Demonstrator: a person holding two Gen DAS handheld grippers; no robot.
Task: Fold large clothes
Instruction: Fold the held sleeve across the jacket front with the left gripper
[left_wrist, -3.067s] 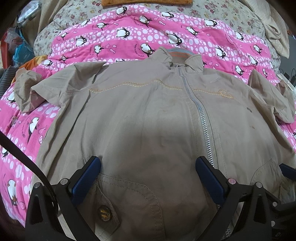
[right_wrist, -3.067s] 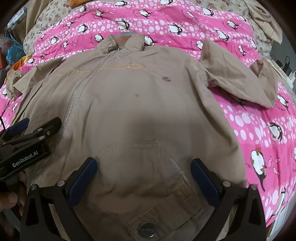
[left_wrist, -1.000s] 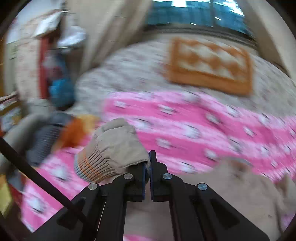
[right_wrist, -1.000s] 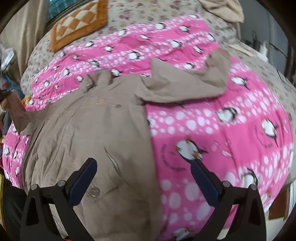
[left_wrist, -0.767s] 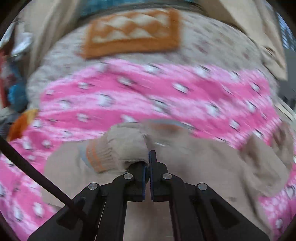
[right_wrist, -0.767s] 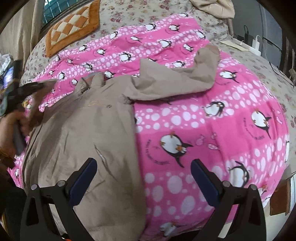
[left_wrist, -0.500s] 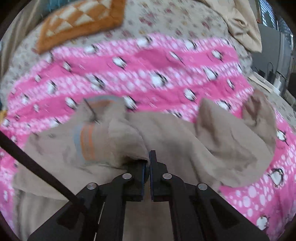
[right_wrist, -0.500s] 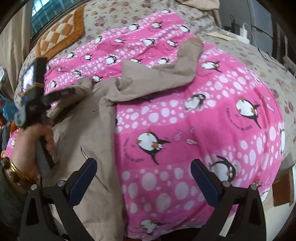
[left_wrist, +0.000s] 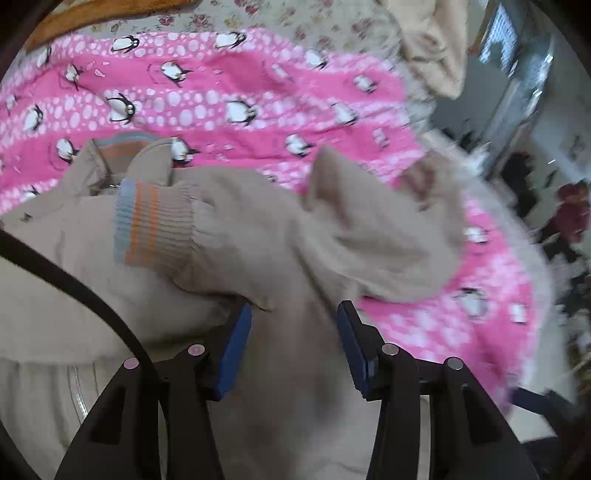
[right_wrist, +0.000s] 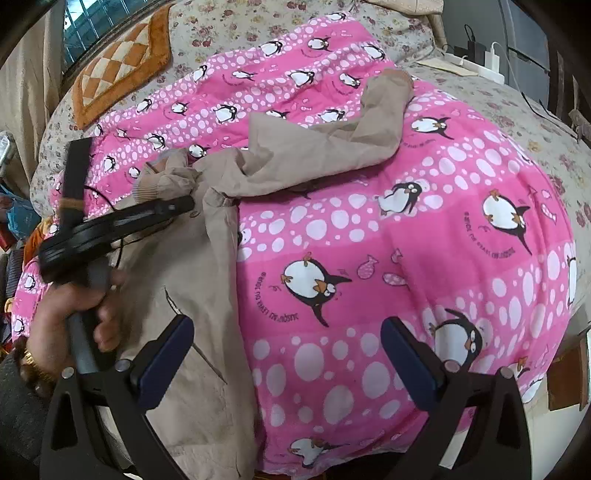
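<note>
Garment: we see one beige jacket (left_wrist: 258, 236) spread on the pink penguin quilt (right_wrist: 424, 229), chest up.
Collar: it points toward the far side of the bed, with a ribbed grey and orange band inside.
Left sleeve: we see it folded across the chest, lying on the body.
Cuff (left_wrist: 153, 225): ribbed, beige with a blue stripe and orange stripes, resting just below the collar.
Right sleeve (right_wrist: 332, 136): we find it stretched out sideways over the quilt, creased, its end curled up.
Body: its right edge runs in a ragged line down the quilt, with a slanted pocket seam near the hem.
</note>
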